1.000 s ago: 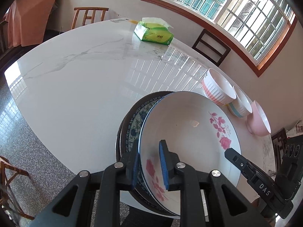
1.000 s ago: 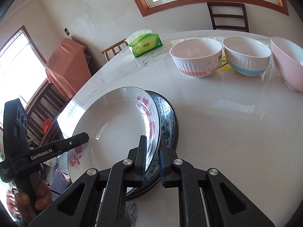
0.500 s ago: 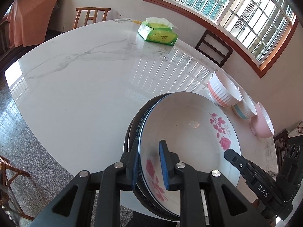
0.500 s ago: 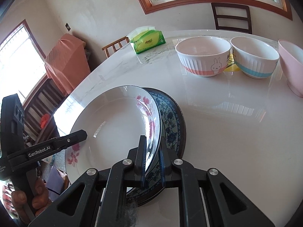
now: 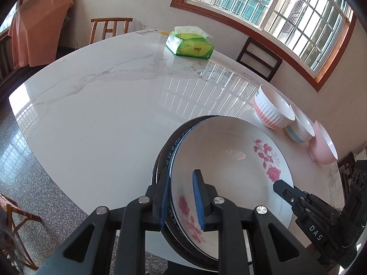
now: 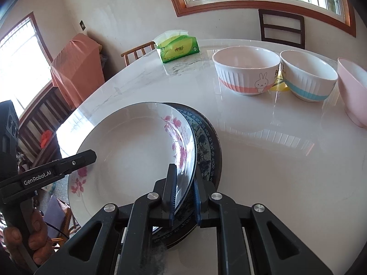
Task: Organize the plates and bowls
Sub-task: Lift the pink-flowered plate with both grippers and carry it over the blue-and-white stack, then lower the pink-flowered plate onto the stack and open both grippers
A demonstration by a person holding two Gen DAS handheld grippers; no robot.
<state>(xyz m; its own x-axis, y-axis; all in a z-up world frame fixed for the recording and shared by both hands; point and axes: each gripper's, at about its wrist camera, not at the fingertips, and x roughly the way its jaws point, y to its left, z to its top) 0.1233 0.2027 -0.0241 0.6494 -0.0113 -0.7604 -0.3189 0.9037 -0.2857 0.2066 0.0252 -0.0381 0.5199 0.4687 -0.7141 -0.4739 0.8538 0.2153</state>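
Observation:
A white plate with pink flowers (image 5: 231,160) (image 6: 133,151) lies on a dark blue patterned plate (image 5: 167,151) (image 6: 206,146) near the table's front edge. My left gripper (image 5: 181,197) is shut on the near rims of both plates. My right gripper (image 6: 184,192) is shut on their rims from the opposite side. Three bowls stand in a row beyond: one with an orange band and a rabbit (image 5: 273,110) (image 6: 247,71), one with a blue band (image 5: 300,128) (image 6: 307,75), one pink (image 5: 323,144) (image 6: 353,89).
The white marble table (image 5: 103,105) (image 6: 286,160) stretches ahead. A green tissue pack (image 5: 190,45) (image 6: 176,47) lies at its far side. Chairs (image 5: 110,27) (image 6: 282,27) stand around it. An orange-covered item (image 6: 75,66) stands by the wall.
Both grippers, holding the plate stack, have moved it further onto the table toward the bowls; the white plate now sits more squarely over the dark one.

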